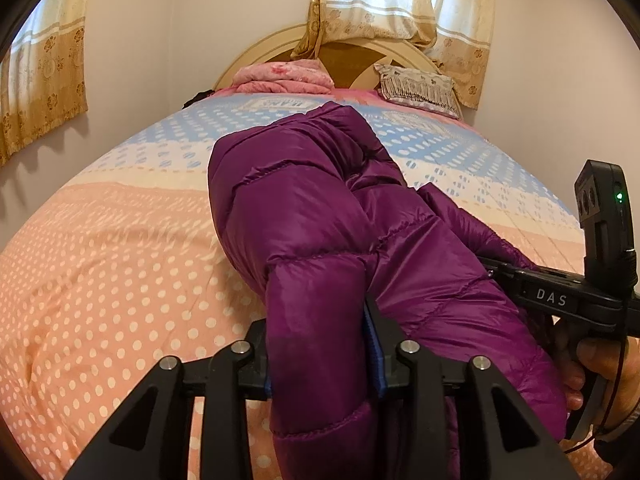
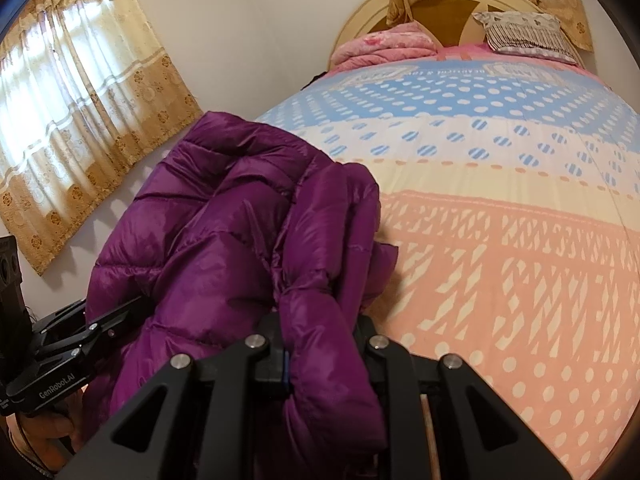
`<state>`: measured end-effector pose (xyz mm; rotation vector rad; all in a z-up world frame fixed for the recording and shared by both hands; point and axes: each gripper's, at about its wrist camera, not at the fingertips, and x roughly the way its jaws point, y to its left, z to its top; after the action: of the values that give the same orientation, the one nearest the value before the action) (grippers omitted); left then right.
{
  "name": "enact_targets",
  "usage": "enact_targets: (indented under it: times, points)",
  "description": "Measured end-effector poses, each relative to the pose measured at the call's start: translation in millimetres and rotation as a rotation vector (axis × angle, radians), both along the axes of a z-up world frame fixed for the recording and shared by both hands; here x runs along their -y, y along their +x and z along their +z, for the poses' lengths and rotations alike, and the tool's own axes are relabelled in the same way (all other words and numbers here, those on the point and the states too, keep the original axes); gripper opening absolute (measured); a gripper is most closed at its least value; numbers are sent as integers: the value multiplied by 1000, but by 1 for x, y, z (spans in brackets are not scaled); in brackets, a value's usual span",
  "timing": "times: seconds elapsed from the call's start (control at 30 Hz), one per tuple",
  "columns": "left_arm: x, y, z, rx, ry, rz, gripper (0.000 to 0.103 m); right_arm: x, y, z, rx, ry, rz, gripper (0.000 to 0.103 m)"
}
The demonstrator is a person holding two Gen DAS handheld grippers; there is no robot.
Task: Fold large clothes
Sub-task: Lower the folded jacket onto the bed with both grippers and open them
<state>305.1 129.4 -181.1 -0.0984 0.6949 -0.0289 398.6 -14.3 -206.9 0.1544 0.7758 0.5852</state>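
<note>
A: Where was the jacket (image 1: 320, 216)?

B: Bunched up above the near, peach end of the bed (image 1: 100, 280), held between both tools. The far end of the bed, toward the headboard (image 2: 448, 12), carried a folded pink blanket (image 1: 284, 76) and a fringed pillow (image 1: 416, 86).

A: And the left gripper (image 1: 320, 360)?

B: Its fingers (image 1: 376, 344) were clamped on a thick purple fold of the jacket, which filled the gap between them.

A: The right gripper (image 2: 320, 352)?

B: The same: fingers (image 2: 276, 356) pressed onto another puffy fold, nearer the side of the bed away from the curtain (image 2: 80, 120). From the left camera the right tool reached into the jacket from the side, a hand (image 1: 600, 368) on its handle.

A: Was the jacket touching the bed?

B: I could not tell; the folds hid the part beneath.
</note>
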Motion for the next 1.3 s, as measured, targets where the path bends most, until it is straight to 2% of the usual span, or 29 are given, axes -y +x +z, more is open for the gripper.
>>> enact_targets:
  times: [0.27, 0.43, 0.63, 0.77, 0.97, 1.3]
  points:
    - [1, 1, -12, -30, 27, 27, 56, 3, 5, -11, -39, -9, -13, 24]
    - [-1, 0, -14, -32, 58, 75, 76, 4, 4, -15, -49, -13, -18, 30]
    - [-6, 0, -16, -30, 55, 116, 86, 6, 3, -19, -57, -11, -33, 40]
    - [-11, -1, -19, -28, 34, 128, 88, 2, 1, -18, -50, -34, -30, 40]
    - [-12, 0, -22, -26, 23, 130, 90, 5, 2, -20, -54, -19, -40, 42]
    - [-17, 0, -25, -20, 21, 136, 92, 5, -1, -23, -56, -30, -58, 50]
